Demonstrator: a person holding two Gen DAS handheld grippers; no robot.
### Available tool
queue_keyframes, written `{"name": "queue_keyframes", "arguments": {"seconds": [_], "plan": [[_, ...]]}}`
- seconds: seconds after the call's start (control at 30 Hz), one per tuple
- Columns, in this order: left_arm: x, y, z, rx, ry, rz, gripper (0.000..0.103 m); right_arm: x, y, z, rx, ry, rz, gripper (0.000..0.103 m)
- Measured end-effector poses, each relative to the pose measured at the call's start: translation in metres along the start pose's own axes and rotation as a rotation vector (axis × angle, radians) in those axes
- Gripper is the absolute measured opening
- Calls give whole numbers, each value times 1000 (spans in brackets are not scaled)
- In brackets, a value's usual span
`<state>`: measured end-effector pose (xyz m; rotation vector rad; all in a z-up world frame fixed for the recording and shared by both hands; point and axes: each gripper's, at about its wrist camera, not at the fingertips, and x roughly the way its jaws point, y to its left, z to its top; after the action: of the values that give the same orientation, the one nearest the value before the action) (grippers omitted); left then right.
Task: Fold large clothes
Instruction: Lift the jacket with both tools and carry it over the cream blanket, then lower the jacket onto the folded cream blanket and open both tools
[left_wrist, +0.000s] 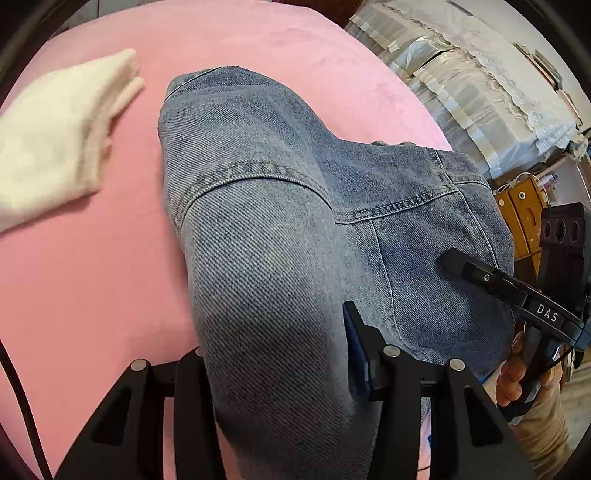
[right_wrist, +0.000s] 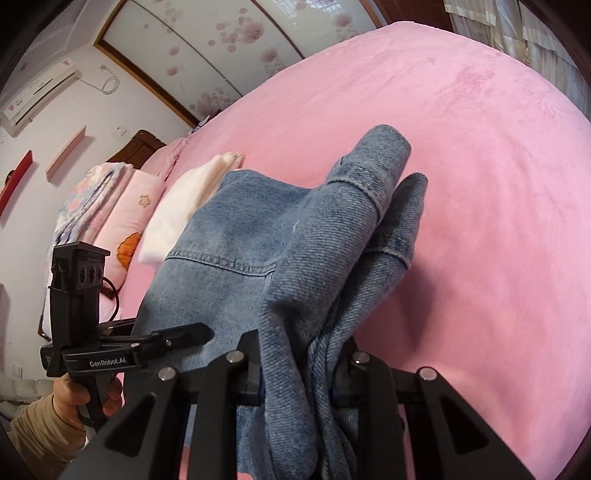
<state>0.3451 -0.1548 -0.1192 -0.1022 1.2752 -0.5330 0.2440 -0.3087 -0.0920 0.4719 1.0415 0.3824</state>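
A blue denim jacket (left_wrist: 258, 221) hangs lifted over the pink bed (left_wrist: 92, 277). In the left wrist view my left gripper (left_wrist: 273, 350) is shut on a thick fold of the denim, which fills the gap between its black fingers. In the right wrist view my right gripper (right_wrist: 299, 354) is shut on a bunched edge of the jacket (right_wrist: 314, 240), and a sleeve trails off toward the bed (right_wrist: 498, 184). Each view shows the other gripper pressed into the cloth: a right gripper finger (left_wrist: 476, 271) and a left gripper finger (right_wrist: 184, 336). The pads are hidden by fabric.
A folded white cloth (left_wrist: 55, 147) lies on the bed to the left of the jacket, also seen as the white cloth (right_wrist: 177, 214). Pillows (right_wrist: 122, 210) sit at the headboard. Curtains (left_wrist: 480, 92) and a wooden cabinet (left_wrist: 517, 214) stand beyond the bed's edge. A person's hand (right_wrist: 74, 391) holds the left gripper.
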Motion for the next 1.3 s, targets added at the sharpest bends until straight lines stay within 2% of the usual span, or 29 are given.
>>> {"name": "queue_keyframes", "arguments": {"seconds": [0.1,0.27,0.53,0.67,0.77,0.97,1.1,1.17,1.3], "plan": [[-24,4,-12,-2,-13,11,46,-5,26,-10,-10,-1,21,22],[-75,39,-33,-21,-35,33,46,-5,64,-18,-22,4,67,22],[-143,93,-23,-29,-79,115,46,26,141,-10,-50,16,162,22],[-169,128,6,-5,-107,172,46,57,179,16,-66,19,205,22],[-182,158,43,19,-142,204,46,80,203,40,-79,7,216,22],[-188,215,131,67,-215,268,46,141,240,111,-94,-57,235,22],[-180,262,182,52,-241,290,46,189,251,157,-88,-102,241,22],[-161,271,208,45,-235,299,46,213,250,173,-63,-111,256,22],[-128,320,216,-3,-207,286,47,266,238,193,-15,-103,244,22]]}}
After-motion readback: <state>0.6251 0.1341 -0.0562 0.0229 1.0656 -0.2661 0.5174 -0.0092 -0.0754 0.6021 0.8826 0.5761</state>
